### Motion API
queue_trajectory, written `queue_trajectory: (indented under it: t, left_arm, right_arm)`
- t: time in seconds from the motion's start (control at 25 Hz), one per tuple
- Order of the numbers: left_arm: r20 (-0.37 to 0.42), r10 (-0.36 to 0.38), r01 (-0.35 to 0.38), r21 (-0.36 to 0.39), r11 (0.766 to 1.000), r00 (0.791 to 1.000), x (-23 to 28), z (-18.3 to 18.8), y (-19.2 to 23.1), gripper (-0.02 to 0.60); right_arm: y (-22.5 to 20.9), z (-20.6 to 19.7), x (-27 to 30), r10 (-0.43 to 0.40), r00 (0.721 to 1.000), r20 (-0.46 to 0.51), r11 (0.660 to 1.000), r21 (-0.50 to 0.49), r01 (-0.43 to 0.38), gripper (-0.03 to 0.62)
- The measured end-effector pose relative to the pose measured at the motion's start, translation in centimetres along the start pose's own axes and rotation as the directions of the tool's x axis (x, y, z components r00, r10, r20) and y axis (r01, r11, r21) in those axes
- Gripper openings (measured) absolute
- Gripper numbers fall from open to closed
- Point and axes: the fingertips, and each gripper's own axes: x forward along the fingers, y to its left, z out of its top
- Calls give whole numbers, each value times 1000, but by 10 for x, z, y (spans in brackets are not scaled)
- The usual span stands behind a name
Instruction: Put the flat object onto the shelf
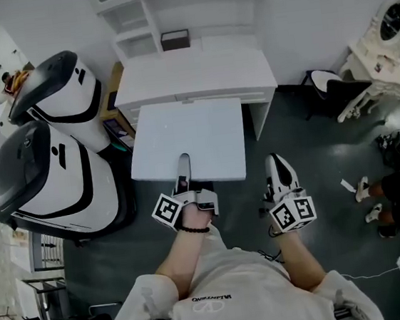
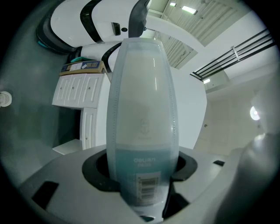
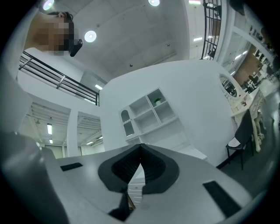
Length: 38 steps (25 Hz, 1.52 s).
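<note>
The left tongs (image 2: 140, 173) are pinching a flat translucent plastic sheet (image 2: 142, 100), whitish over most of its length and pale blue at the gripped end, where a barcode label sits. The dark pads press on it from both sides, and the sheet runs straight out along the jaws. The right tongs (image 3: 139, 149) are pressed together at the tips, with nothing between them.

In the head view the sheet is held out roughly level in front of the person, above the dark grey floor (image 1: 314, 150). The left tongs grip the middle of its near edge. Its far edge reaches the front of a white table with drawers (image 1: 194, 74). The right tongs hang just beside the sheet's near right corner, apart from it.

Behind the table, against the wall, stands a white open-fronted shelf unit (image 3: 148, 113). A small dark box (image 1: 175, 39) sits at its foot. To the left of the table are two large white-and-black rounded machines (image 1: 63, 89), one nearer the person than the other. A dark chair (image 1: 335, 90) stands on the floor to the right, well apart from the table.
</note>
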Motion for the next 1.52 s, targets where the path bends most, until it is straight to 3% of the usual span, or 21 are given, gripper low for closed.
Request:
queue_trajectory:
  t: [0.72, 1.16, 1.52]
  left_arm:
    - [-57, 10, -12, -25, 1000, 998, 203, 100, 42, 261]
    - [-62, 13, -14, -17, 1000, 998, 295, 124, 50, 261]
    - [-49, 27, -27, 9, 1000, 998, 363, 114, 65, 261]
  right_arm:
    - [2, -33, 226, -41, 999, -11, 997, -69, 40, 10]
    - [18, -29, 301, -38, 999, 35, 998, -47, 40, 9]
    - [-13, -32, 356, 8, 999, 45, 999, -32, -7, 9]
